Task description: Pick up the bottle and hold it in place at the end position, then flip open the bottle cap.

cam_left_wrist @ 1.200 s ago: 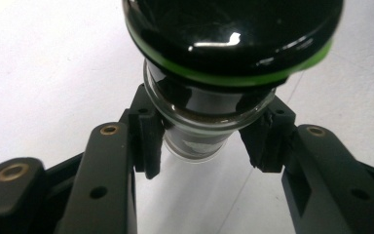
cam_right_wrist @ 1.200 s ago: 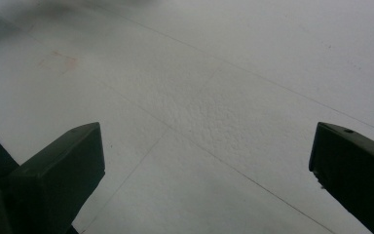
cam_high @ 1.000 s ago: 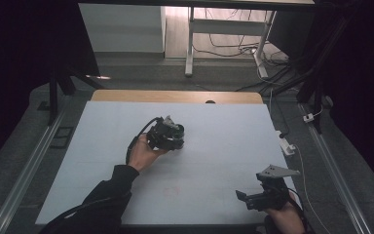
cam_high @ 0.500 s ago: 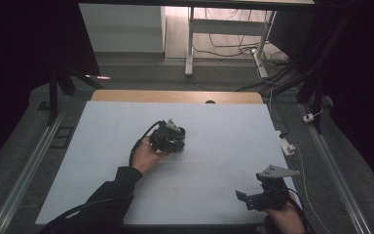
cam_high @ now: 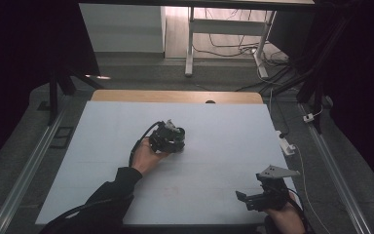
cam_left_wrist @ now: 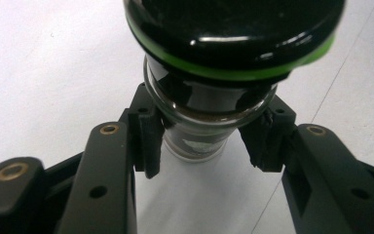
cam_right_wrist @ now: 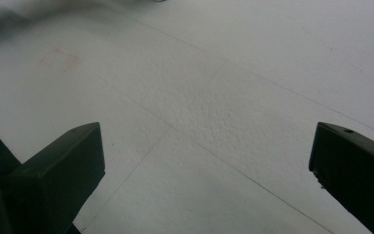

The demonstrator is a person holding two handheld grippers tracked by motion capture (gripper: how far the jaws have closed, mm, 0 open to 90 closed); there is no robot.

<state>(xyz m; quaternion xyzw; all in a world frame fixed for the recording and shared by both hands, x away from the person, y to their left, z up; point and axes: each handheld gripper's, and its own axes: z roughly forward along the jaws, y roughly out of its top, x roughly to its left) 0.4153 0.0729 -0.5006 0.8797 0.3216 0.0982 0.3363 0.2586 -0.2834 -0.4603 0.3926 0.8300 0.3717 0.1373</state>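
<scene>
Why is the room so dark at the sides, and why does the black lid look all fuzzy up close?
In the high view, light falls mostly on the white table, while the sides stay nearly black. In the left gripper view, the jar sits so close to the camera that its lid blurs, with small bright glints on it. In the right gripper view, the table's bumpy texture looks sharp mid-picture and the jaws look soft.

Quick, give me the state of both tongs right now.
Left tongs: shut on the glass jar with a black lid, just below its rim.
Right tongs: open, holding nothing, over the white table.
</scene>
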